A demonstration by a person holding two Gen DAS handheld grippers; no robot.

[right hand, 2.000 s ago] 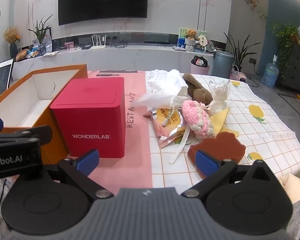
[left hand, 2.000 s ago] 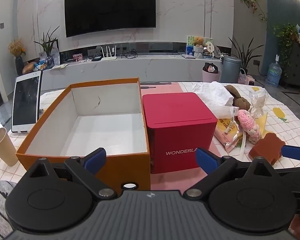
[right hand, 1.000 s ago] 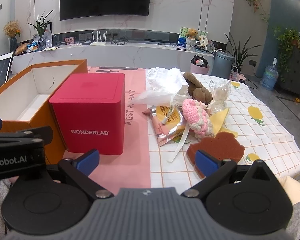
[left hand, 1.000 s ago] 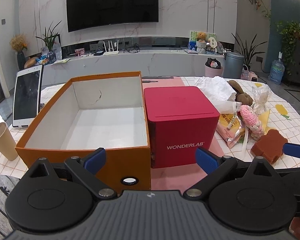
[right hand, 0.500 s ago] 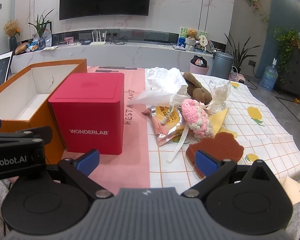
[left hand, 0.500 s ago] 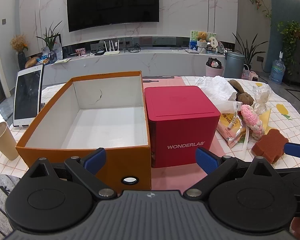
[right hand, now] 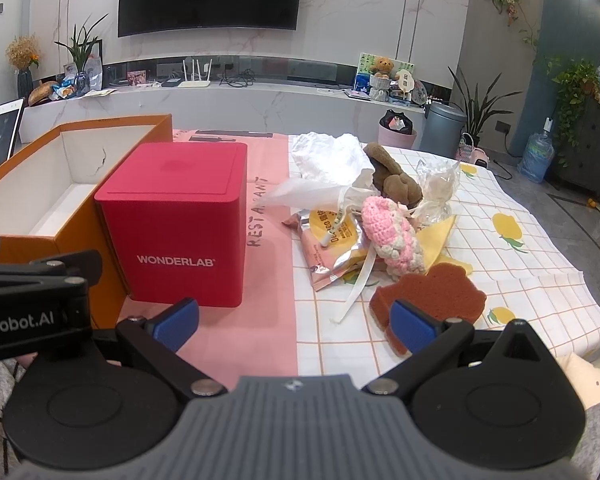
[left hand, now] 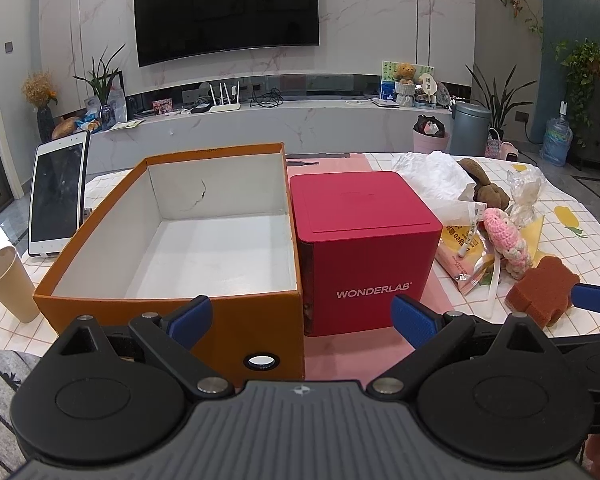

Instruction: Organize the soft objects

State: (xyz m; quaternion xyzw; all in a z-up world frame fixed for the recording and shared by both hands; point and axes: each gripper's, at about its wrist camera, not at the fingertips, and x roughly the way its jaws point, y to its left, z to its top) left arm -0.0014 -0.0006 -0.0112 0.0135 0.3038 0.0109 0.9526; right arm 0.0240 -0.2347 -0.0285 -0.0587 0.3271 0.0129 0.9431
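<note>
An open orange box (left hand: 172, 304) with a white inside stands at the left, a red WONDERLAB box (left hand: 364, 240) beside it. To the right lies a heap: a pink crochet piece (right hand: 392, 236), a brown plush toy (right hand: 396, 184), white cloth (right hand: 324, 156), a snack packet (right hand: 328, 240) and a brown bear-shaped sponge (right hand: 436, 296). My left gripper (left hand: 300, 320) hovers open before the two boxes, holding nothing. My right gripper (right hand: 294, 322) is open near the table's front edge, its right finger in front of the sponge.
A tablet (left hand: 58, 192) leans at the far left and a paper cup (left hand: 8, 284) stands near it. A clear wrapped bundle (right hand: 436, 188) and a yellow cloth (right hand: 440, 236) lie in the heap. The checked tablecloth (right hand: 532, 272) ends at the right.
Both views have shifted very slightly; the objects on the table lie as before and both grippers stay open.
</note>
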